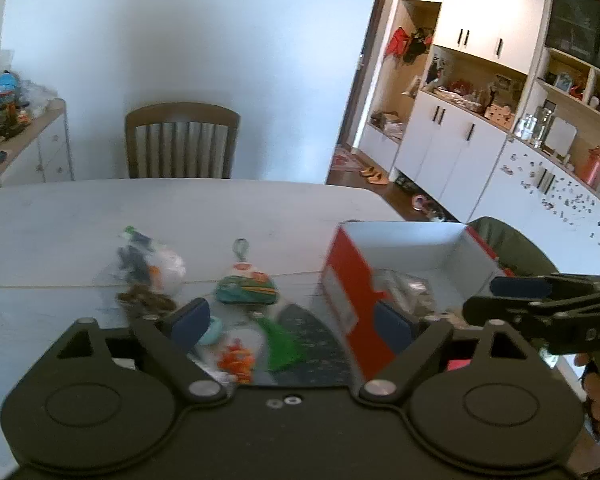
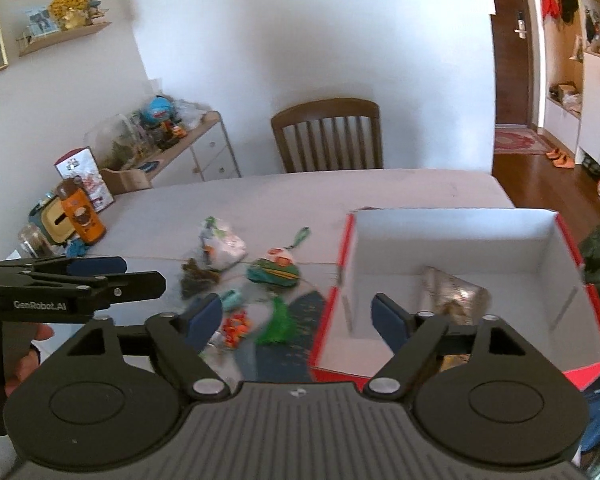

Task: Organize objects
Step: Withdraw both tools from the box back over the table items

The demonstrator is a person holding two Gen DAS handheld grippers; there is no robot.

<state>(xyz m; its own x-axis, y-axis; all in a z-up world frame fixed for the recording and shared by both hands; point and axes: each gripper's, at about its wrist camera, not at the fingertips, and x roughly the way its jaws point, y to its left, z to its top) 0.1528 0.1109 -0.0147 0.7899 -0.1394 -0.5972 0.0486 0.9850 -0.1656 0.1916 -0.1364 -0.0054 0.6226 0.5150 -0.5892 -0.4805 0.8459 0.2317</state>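
A red box [image 1: 342, 276] [image 2: 556, 236] with a white inside stands open on the right of the table. A silvery packet [image 2: 454, 294] [image 1: 404, 290] lies in it. To its left small items are scattered: a clear bag of toys [image 1: 152, 264] [image 2: 222, 244], a green-orange pouch [image 1: 246, 290] [image 2: 274, 272], a brown piece [image 2: 198, 276], a teal ring [image 2: 232, 298], orange beads [image 1: 236, 360] [image 2: 236, 326] and a green tassel [image 1: 282, 344] [image 2: 278, 320]. My left gripper [image 1: 292, 322] [image 2: 128, 274] hovers open above the items. My right gripper [image 2: 296, 318] [image 1: 496, 298] is open over the box's left wall, holding nothing.
A wooden chair [image 2: 328, 136] stands at the table's far side. An orange bottle [image 2: 82, 216] and a tissue box [image 2: 56, 216] sit at the table's left end, before a cluttered sideboard [image 2: 204, 140]. White cabinets [image 1: 460, 140] line the right wall.
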